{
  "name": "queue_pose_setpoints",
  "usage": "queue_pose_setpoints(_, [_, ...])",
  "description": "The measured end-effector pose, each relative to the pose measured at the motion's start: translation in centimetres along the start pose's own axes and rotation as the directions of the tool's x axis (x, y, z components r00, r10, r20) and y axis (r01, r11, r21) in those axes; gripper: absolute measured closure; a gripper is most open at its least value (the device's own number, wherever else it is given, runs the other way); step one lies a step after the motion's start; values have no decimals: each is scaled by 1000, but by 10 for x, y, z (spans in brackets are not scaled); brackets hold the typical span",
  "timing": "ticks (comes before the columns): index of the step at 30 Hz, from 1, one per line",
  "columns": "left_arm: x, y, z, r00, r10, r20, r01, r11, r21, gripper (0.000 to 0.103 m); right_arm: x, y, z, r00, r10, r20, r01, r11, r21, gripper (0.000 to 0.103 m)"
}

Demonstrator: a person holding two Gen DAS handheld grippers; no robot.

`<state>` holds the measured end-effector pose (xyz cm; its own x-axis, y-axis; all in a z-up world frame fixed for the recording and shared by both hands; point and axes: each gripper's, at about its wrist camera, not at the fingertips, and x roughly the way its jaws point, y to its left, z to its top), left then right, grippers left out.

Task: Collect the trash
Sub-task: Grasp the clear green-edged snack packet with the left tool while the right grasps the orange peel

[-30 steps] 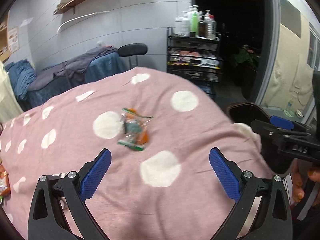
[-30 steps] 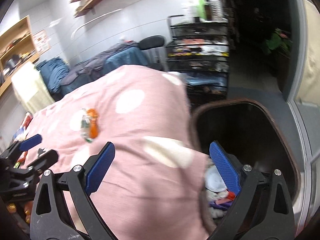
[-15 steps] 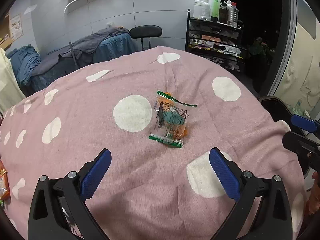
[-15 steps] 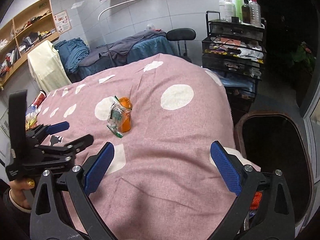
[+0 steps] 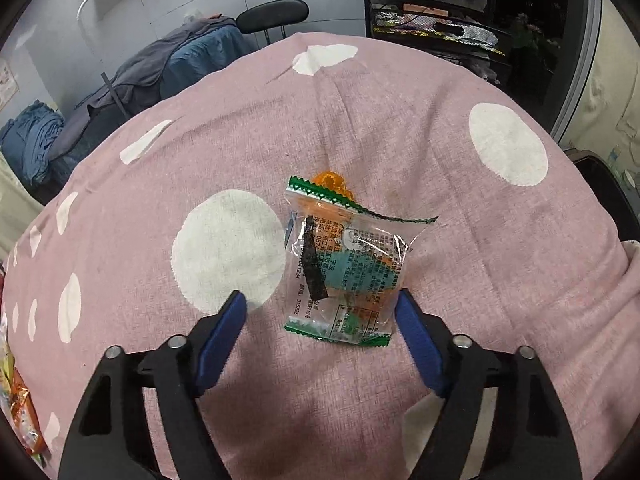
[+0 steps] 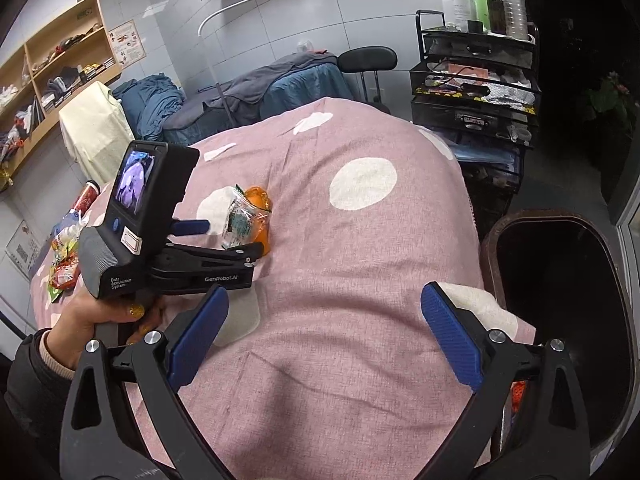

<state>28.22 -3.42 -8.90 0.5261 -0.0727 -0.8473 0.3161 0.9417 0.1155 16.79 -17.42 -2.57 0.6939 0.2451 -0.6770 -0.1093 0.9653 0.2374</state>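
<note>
Pink dotted cloth (image 5: 460,152), wrapper (image 5: 346,264) mid-table btwn left gripper (image 5: 320,312) jaws, just been closing, not pinching yet. Right gripper (image 6: 324,320) open, empty. Risk: slick film squirts out.

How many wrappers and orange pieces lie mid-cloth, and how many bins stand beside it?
wrapper: 1
orange piece: 1
bin: 1
Total: 3
</note>
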Motion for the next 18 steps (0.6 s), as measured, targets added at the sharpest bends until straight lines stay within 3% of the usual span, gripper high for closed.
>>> queue_pose_setpoints(3, [-6, 4, -3, 999, -30, 19, 30, 999, -21, 51, 3, 1, 2, 1000, 7, 2, -7, 1000, 2, 7])
queue_pose_setpoints(10, [-31, 11, -14, 994, -53, 95, 60, 996, -69, 54, 12, 9, 7, 1000, 24, -7, -24, 1000, -15, 7])
queue_pose_setpoints(18, [-78, 23, -40, 978, 12, 207, 19, 989, -144, 54, 33, 31, 25, 998, 46, -38, -48, 997, -62, 7])
